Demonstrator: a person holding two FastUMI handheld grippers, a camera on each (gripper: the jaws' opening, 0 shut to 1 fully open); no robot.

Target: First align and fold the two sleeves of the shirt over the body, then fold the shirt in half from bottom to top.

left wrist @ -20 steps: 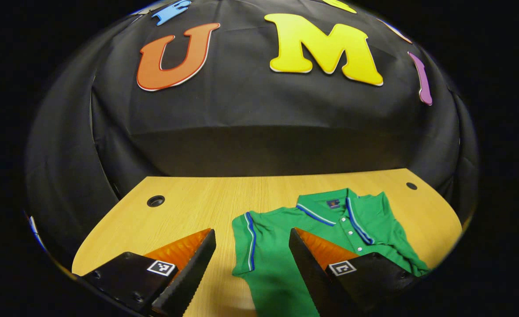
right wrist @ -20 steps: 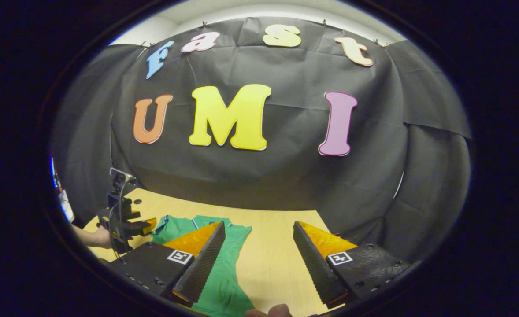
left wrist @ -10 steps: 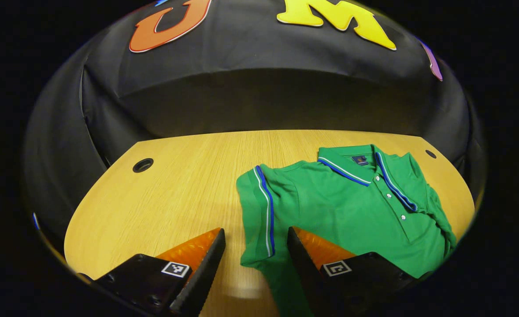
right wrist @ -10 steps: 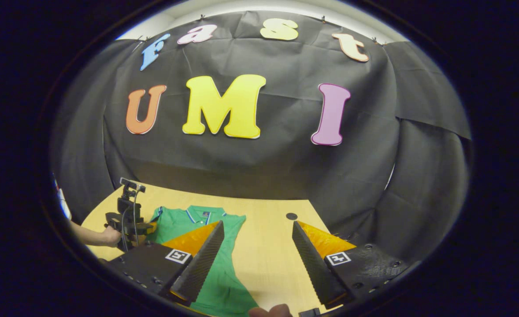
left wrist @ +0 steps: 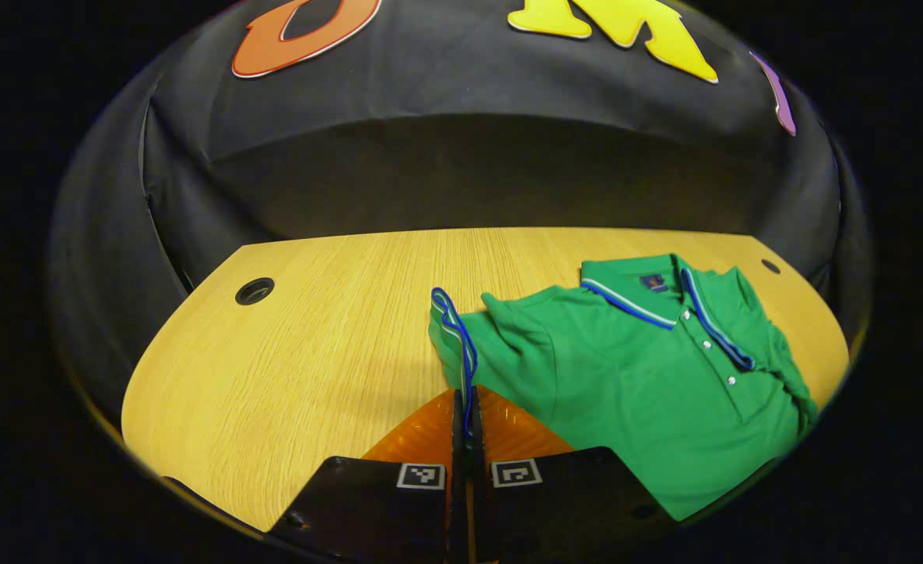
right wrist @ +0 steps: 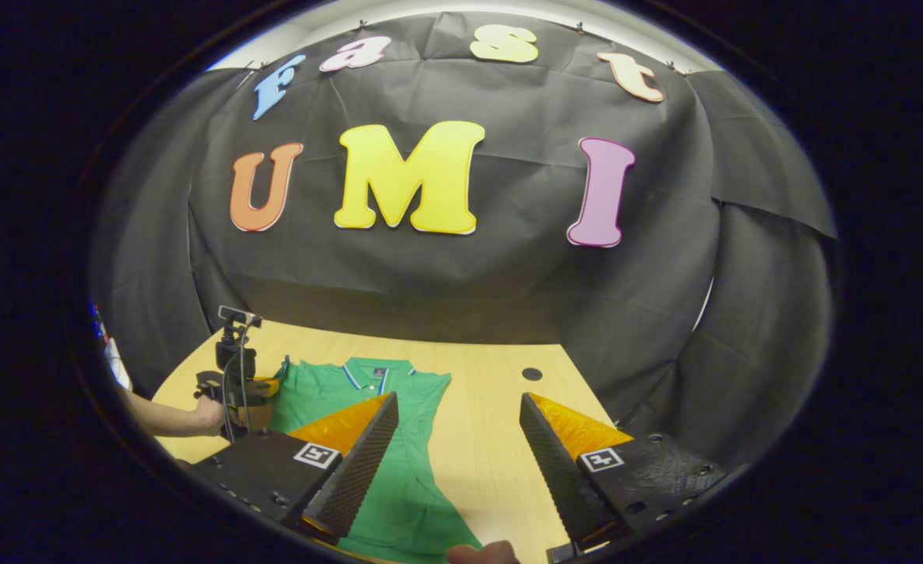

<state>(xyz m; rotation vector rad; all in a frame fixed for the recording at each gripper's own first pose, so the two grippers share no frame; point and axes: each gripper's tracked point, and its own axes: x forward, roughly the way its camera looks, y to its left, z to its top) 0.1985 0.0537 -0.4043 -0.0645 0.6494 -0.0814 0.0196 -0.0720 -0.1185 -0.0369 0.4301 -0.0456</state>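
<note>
Pinching the striped cuff of the sleeve (left wrist: 452,329), my left gripper (left wrist: 465,419) has both fingers pressed together on the fabric, the cuff standing up off the wooden table (left wrist: 297,352). To its right the green polo shirt (left wrist: 649,368) lies flat, collar toward the far edge. In the right gripper view, my left hand (right wrist: 209,413) holds that gripper (right wrist: 262,389) at the shirt's (right wrist: 399,470) left side, while my right gripper (right wrist: 457,462) hangs above the table (right wrist: 485,439), fingers wide apart, clamping nothing.
</note>
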